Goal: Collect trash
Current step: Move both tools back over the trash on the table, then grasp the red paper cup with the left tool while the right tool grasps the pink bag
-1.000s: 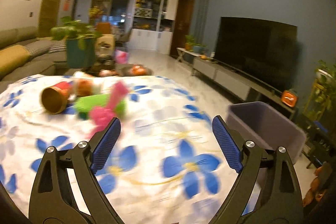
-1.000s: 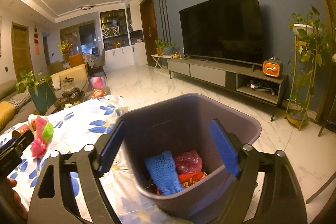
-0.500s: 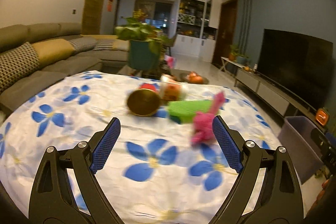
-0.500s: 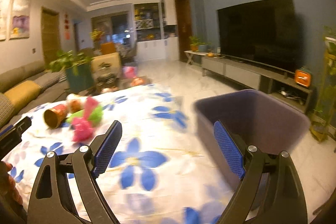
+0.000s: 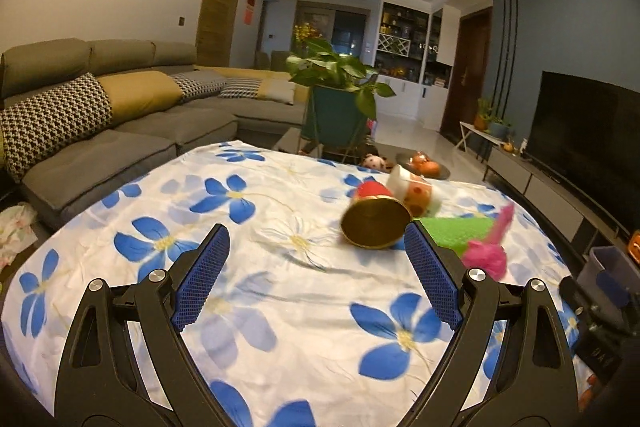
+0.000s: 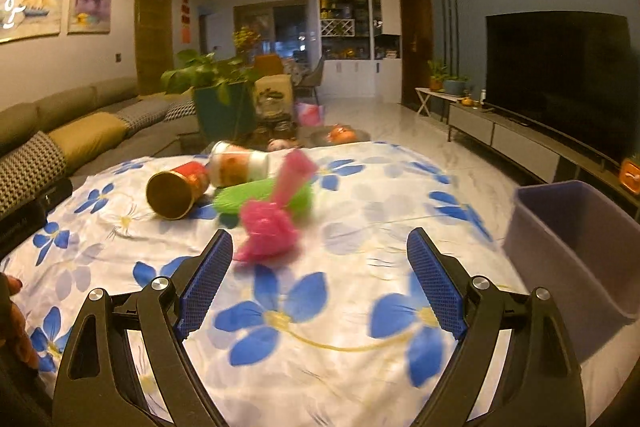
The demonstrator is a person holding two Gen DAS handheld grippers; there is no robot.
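The left claw [image 5: 316, 271] hangs with its blue-padded jaws spread wide and nothing between them, above a surface draped in a white cloth printed with blue flowers [image 5: 248, 291]. Just ahead of its right finger [image 5: 434, 281] lies a tipped-over red can with a gold-coloured round end [image 5: 374, 221] facing the camera. Touching the can from behind is a white paper cup with an orange pattern [image 5: 416, 189], also on its side. To the right of the can, partly hidden behind that finger, sits a bright green ribbed plastic piece [image 5: 460, 229], and on its right side a crumpled pink plastic bag [image 5: 490, 251], blurred.

The right claw [image 6: 320, 279] is likewise spread wide and empty, over the same cloth [image 6: 340, 307]. The pink bag [image 6: 272, 223] lies just ahead of its left finger [image 6: 204, 283], closest of all the trash. Behind the bag is the green piece [image 6: 236, 199]; further left and ahead lies the can [image 6: 176, 189], and beyond it the cup [image 6: 236, 163]. To the right of this claw, off the edge of the surface, stands a grey-purple plastic bin [image 6: 576, 247] with its mouth open upward. At the left edge of this view part of a hand [image 6: 12, 323] shows on a black device.
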